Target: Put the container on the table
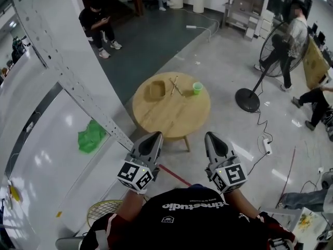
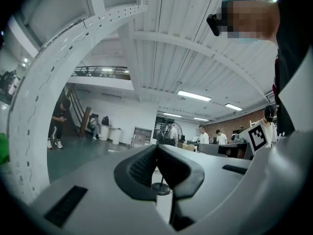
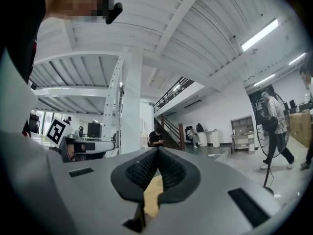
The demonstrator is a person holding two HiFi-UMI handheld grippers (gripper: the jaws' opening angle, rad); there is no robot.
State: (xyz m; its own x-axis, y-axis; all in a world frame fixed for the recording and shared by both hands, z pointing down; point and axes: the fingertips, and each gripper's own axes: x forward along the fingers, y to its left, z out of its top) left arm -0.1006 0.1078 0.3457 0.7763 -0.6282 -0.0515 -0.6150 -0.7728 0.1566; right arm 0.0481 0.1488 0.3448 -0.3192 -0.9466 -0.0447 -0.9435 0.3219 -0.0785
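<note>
Your left gripper and right gripper, fingers together and empty, hang short of the round wooden surface. The square wooden container sits on it; arriving shut, you may shove it.

My left tongs, right tongs: grey plastic shells, smooth, matt. Pads: dark, ribbed, rubbery look. Surface: pale wood, smooth, faint sheen. Container: same pale wood, matt. Cup: green plastic, translucent. Floor: pale, glossy, mirrors lamps. Beam: white painted metal, perforated. Green heap: crumpled; cloth or plastic, can't tell.
</note>
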